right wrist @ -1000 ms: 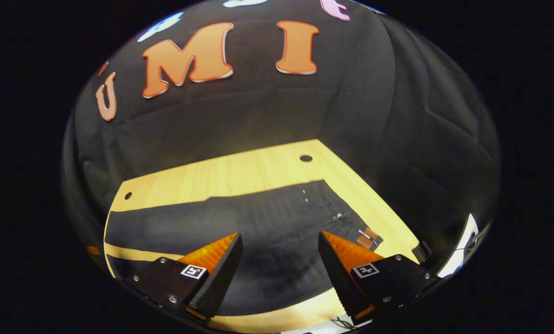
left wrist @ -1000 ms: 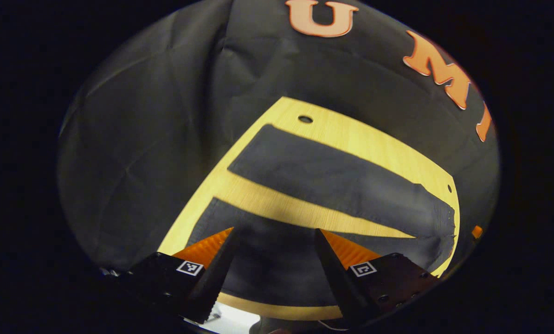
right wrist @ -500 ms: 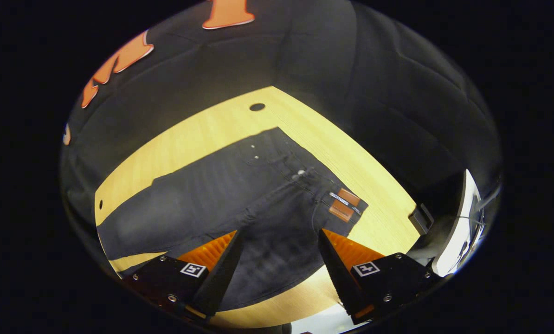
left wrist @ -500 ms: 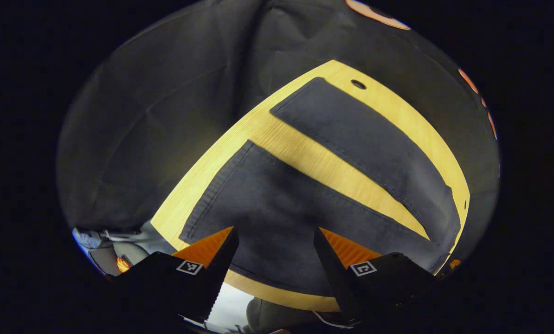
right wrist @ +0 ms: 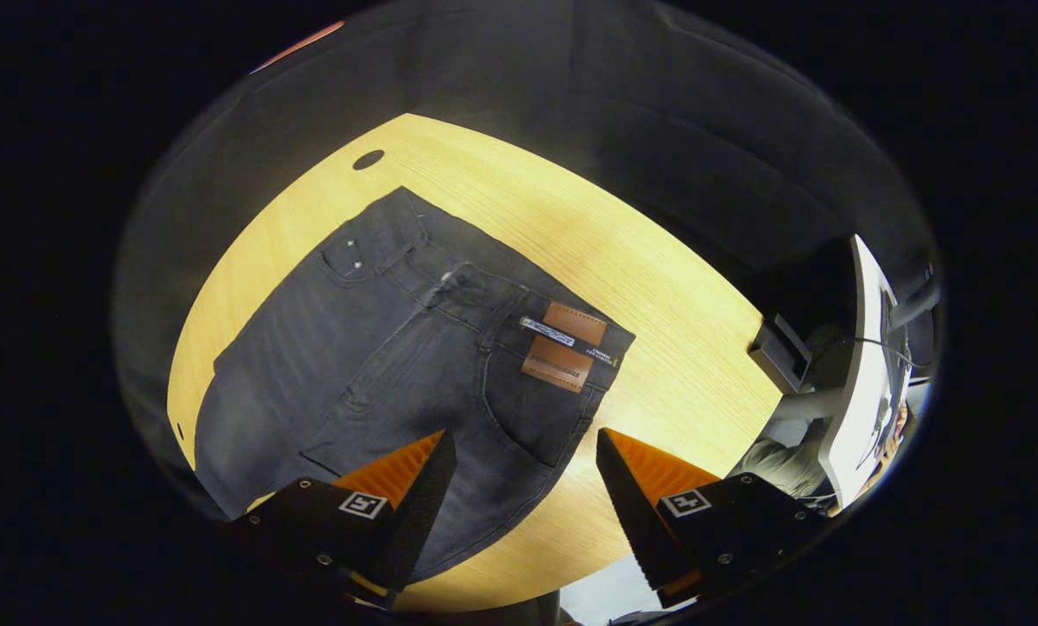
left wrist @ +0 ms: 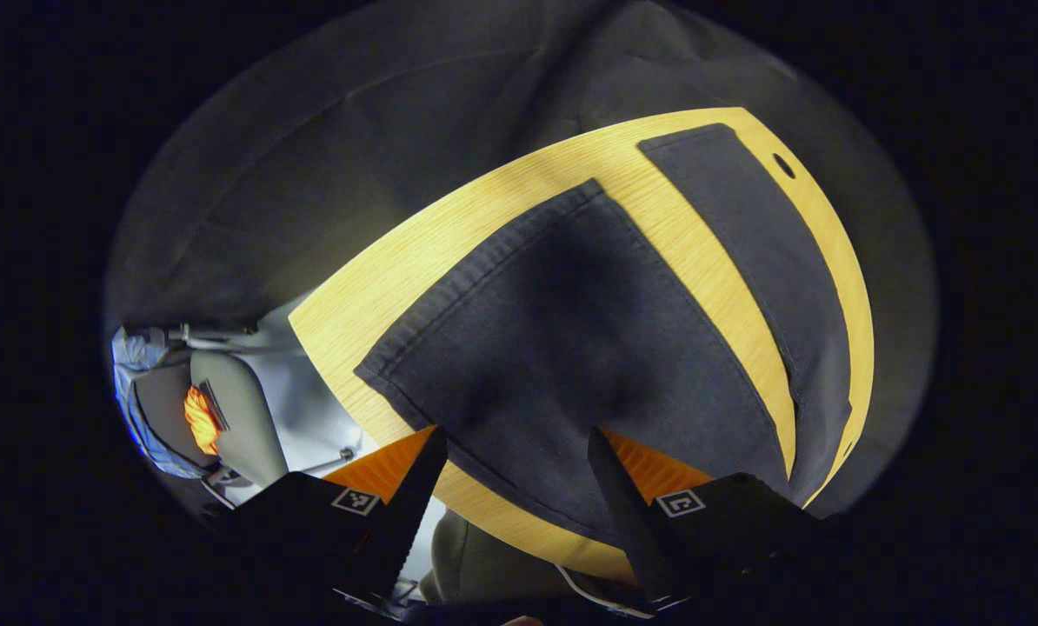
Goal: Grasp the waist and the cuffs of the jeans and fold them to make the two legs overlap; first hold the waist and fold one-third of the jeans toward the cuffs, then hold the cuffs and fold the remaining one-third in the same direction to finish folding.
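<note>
Black cloth hangs behind a pale wooden table (right wrist: pixel 658 287), and on that table I have the dark jeans (right wrist: pixel 380 348) laid out flat, legs spread apart in a V.

From the left gripper view I am looking down at the leg ends. My left gripper (left wrist: pixel 515 487) hangs just above the near leg, fingers spread wide with nothing between them. The near cuff (left wrist: pixel 475 278) runs as a stitched hem across the wood, and the far cuff (left wrist: pixel 684 137) lies well apart from it, near a small round hole (left wrist: pixel 783 165) in the tabletop. A strip of bare wood shows between the two legs. Off the table's edge at the left I can make out a grey chair (left wrist: pixel 223 409) with something orange on it, though that corner is too small and warped for me to say more.

From the right gripper view I see the waist (right wrist: pixel 493 304) end. My right gripper (right wrist: pixel 523 496) also stands released, its fingers straddling the near hip of the jeans without pinching it; I cannot tell whether the tips touch the fabric. A brown patch (right wrist: pixel 564 345) sits on the waistband, with a pocket (right wrist: pixel 532 417) just below it. Beyond the table's right edge a white screen (right wrist: pixel 862 382) stands on its edge.
</note>
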Available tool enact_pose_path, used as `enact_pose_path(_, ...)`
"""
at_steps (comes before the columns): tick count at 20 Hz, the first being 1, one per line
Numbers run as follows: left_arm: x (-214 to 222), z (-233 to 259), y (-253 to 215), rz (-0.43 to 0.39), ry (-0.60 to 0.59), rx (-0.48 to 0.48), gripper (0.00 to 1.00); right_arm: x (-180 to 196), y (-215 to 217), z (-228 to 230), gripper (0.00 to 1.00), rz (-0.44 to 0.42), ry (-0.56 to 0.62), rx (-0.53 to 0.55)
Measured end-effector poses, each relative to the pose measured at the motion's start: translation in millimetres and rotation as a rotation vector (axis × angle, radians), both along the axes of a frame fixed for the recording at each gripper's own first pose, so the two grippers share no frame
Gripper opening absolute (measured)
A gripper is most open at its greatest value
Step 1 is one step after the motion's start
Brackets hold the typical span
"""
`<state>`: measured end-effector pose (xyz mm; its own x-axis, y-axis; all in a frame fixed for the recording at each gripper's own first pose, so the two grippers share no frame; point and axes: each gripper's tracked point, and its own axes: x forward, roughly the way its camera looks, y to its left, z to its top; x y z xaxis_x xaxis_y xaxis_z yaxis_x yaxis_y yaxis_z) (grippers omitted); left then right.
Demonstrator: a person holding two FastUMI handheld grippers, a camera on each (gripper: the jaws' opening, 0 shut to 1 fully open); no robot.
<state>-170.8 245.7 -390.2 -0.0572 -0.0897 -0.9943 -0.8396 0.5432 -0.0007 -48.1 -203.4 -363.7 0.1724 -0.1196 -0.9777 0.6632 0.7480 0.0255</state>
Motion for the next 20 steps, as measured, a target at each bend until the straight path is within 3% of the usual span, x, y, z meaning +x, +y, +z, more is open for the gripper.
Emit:
enact_pose_path(5,-14,-13,13,0.158,0.054,-0.017,0.99,-6,-13,-23,0.98,-0.042,0.050,0.032)
enact_pose_path(6,-15,-21,16,0.164,0.063,-0.002,0.95,-6,-15,-27,0.98,-0.051,0.056,0.030)
enact_pose_path(9,-13,-21,17,0.182,0.111,0.021,0.97,-5,-17,-39,0.98,-0.073,0.089,0.047)
enact_pose_path(11,-9,-22,18,0.174,0.106,0.025,0.94,-6,-14,-45,0.98,-0.075,0.104,0.083)
enact_pose_path(12,-10,-21,17,0.180,0.100,0.024,0.82,-2,-17,-45,0.98,-0.094,0.092,0.080)
enact_pose_path(13,-10,-21,18,0.180,0.095,0.025,0.84,-2,-15,-49,0.96,-0.092,0.107,0.095)
enact_pose_path(14,-10,-23,17,0.165,0.088,0.021,0.76,1,-15,-46,0.95,-0.086,0.101,0.098)
enact_pose_path(15,-9,-25,18,0.133,0.076,0.024,0.74,4,-10,-46,0.90,-0.068,0.096,0.112)
enact_pose_path(17,4,-24,15,0.106,0.055,0.029,0.34,15,-1,-44,0.51,-0.095,0.070,0.151)
enact_pose_path(18,9,-24,15,0.095,0.017,0.035,0.15,16,0,-43,0.39,-0.109,0.063,0.152)
enact_pose_path(19,14,-29,12,0.089,-0.012,0.019,0.10,15,1,-46,0.27,-0.084,0.053,0.164)
enact_pose_path(20,17,-24,12,0.081,-0.053,0.012,0.06,12,-1,-43,0.27,-0.082,0.033,0.176)
